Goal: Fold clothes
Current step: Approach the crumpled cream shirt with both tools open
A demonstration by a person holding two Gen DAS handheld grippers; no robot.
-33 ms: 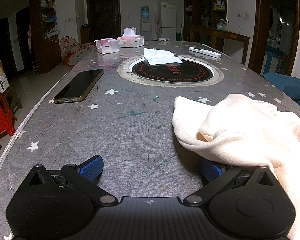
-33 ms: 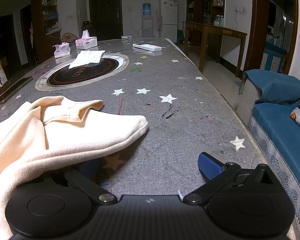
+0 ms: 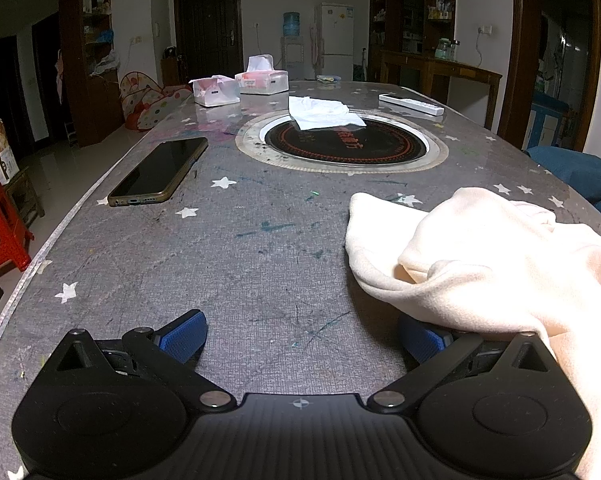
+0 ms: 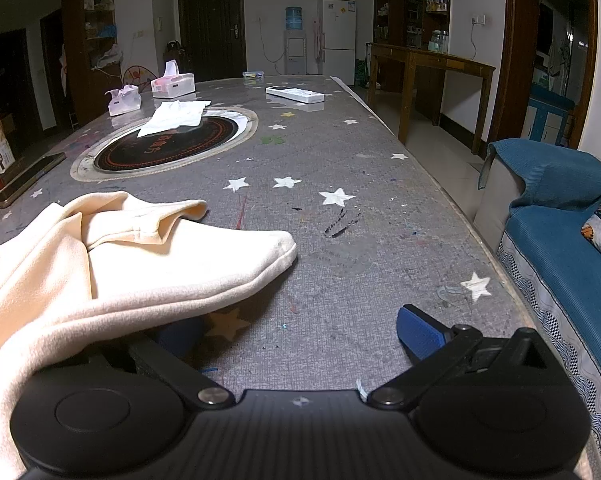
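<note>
table: grey star-print top (image 3: 228, 264), round inset hob plate mid-table (image 3: 340, 146) with reddish ring lettering, too blurred to read
garment: cream fleece piece (image 4: 112, 264), bunched and loosely doubled over at the near edge, between the two grippers; not a neat fold. Fits either a fold in progress or a heap waiting to be spread; can't settle which
left gripper: (image 3: 300, 338) jaws wide apart, nothing clamped; cloth (image 3: 480, 264) is draped over its right finger
right gripper: (image 4: 300, 334) jaws wide apart, nothing clamped; cloth hangs over its left finger
technique: my read is to pinch one hem layer per gripper, near the corners and at matching height, keep the cloth taut between them, and lay it flat without dragging
clutter: phone (image 3: 160, 170), remote (image 4: 294, 94), tissue boxes (image 3: 262, 80), loose tissue (image 3: 320, 112) all sit well apart from the cloth
writing: fridge stickers and box print too small to read
</note>
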